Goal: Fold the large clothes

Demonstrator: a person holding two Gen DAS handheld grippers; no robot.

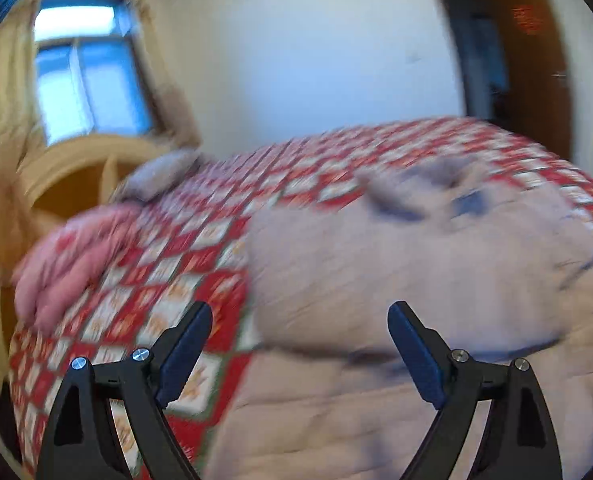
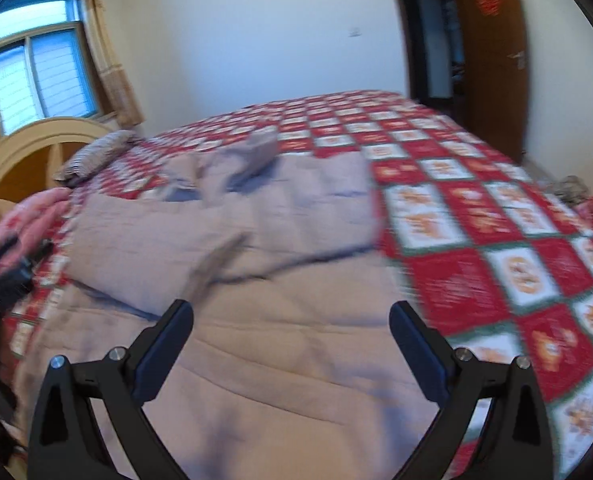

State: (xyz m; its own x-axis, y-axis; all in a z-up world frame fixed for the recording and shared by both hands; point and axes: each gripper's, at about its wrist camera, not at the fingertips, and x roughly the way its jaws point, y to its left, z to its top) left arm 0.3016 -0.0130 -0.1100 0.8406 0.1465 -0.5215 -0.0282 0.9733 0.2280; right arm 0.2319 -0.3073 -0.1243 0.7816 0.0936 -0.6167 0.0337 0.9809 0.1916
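Left gripper (image 1: 299, 312) hangs over the bed, jaws spread wide with nothing between them; right gripper (image 2: 291, 310) likewise gaping and empty; below both lies the grey-beige garment (image 2: 232, 264), spread on the red-and-white checked bedspread (image 2: 508, 248), its far part folded over and rumpled near the middle of the bed; a pink blanket (image 1: 68, 256) is bunched at the left edge by the wooden headboard (image 2: 28, 152); both views are motion-blurred.

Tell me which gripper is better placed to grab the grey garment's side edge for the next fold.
Probably the left gripper: the grey garment has its edge between those open jaws. The right gripper hovers over mid-cloth.
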